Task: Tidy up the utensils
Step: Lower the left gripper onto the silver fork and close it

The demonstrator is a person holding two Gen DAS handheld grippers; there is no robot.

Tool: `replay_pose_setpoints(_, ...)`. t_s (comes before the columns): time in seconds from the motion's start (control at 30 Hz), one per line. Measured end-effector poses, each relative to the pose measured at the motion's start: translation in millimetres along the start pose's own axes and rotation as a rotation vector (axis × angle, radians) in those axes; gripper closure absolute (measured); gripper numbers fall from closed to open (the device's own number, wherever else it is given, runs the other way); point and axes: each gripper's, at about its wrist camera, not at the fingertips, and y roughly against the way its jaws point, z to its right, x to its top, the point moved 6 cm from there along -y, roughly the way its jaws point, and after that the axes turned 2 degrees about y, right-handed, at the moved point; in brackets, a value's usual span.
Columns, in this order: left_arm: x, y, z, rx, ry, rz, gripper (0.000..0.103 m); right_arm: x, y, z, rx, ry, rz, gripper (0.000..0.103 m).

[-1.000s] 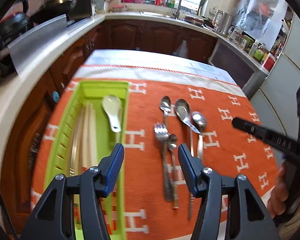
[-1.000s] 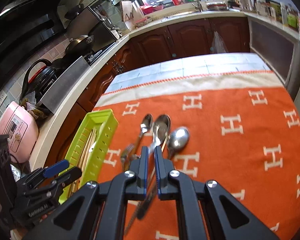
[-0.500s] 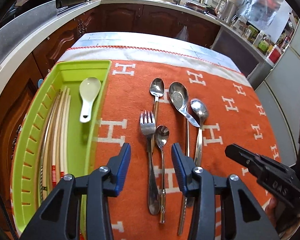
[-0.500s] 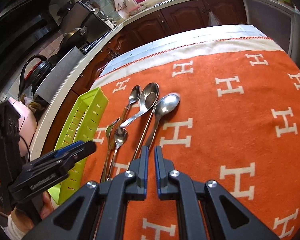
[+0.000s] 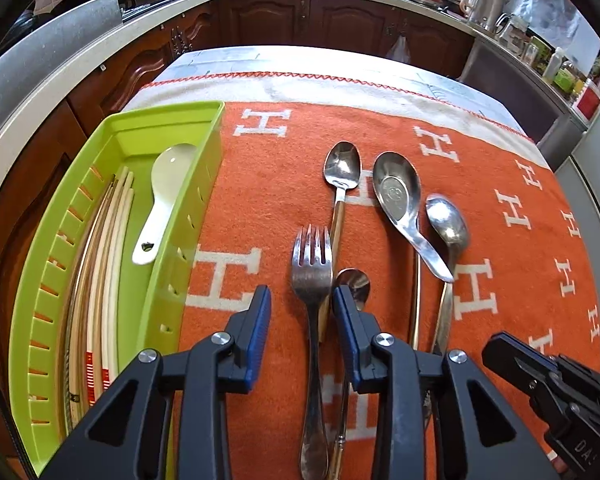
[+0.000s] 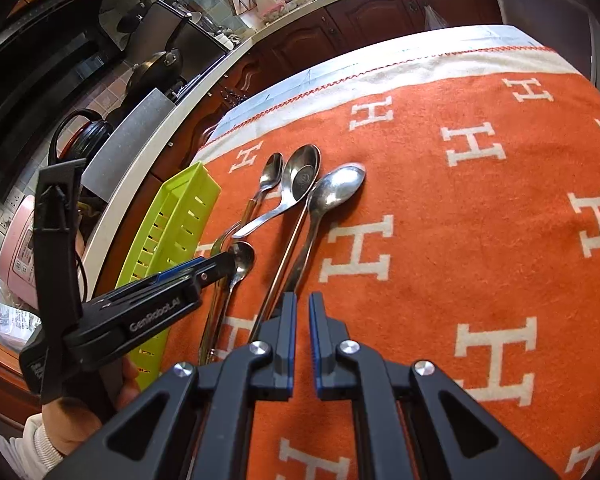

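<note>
Your left tool (image 5: 302, 312) is pitched steeply down, jaws closing, pads not yet pressing on anything. Your right tool (image 6: 302, 312) is angled down too, jaws nearly shut with just a thin slit between the pads, nothing gripped. Your left hand (image 6: 80, 420) wraps the left tool's handle, pale sleeve cuff at the wrist.

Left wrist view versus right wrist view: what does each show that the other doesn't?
Only the left wrist view shows the tray's inside: white spoon and chopsticks. Only the right wrist view shows the pink cooker and a hand on the left gripper. Both show the green tray, the fork, the metal spoons and the orange cloth.
</note>
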Motion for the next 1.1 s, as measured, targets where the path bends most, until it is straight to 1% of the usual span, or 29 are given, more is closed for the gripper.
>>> replay_pose_setpoints(0.1,1,-2,-2,-0.001,0.022,-0.003,0.083,-1,0,4,0.009,-0.01,0.001,0.097)
replay_pose_setpoints(0.3,1,-2,-9,-0.026,0.058,-0.005,0.088,-2,0,6,0.012,-0.013,0.002,0.097)
replay_pose_setpoints(0.6,-1,3,-19,-0.053,0.097,-0.011,0.088,-3,0,4,0.015,-0.007,-0.002,0.097)
replay_pose_setpoints(0.67,-1,5,-19,-0.07,0.102,-0.01,0.089,-3,0,4,0.014,-0.006,-0.002,0.097)
replay_pose_setpoints(0.8,-2,7,-17,-0.079,0.078,-0.008,0.091,-4,0,2,0.013,0.0,0.0,0.097)
replay_pose_setpoints(0.9,-4,7,-17,-0.085,0.08,-0.012,0.091,-5,0,-1,0.012,0.008,0.001,0.097)
replay_pose_setpoints(1.0,-8,4,-19,-0.071,0.073,-0.023,0.092,-5,0,-4,0.012,0.016,0.004,0.097)
replay_pose_setpoints(1.1,-11,5,-18,-0.066,0.057,-0.017,0.092,-5,0,-6,0.012,0.021,0.005,0.097)
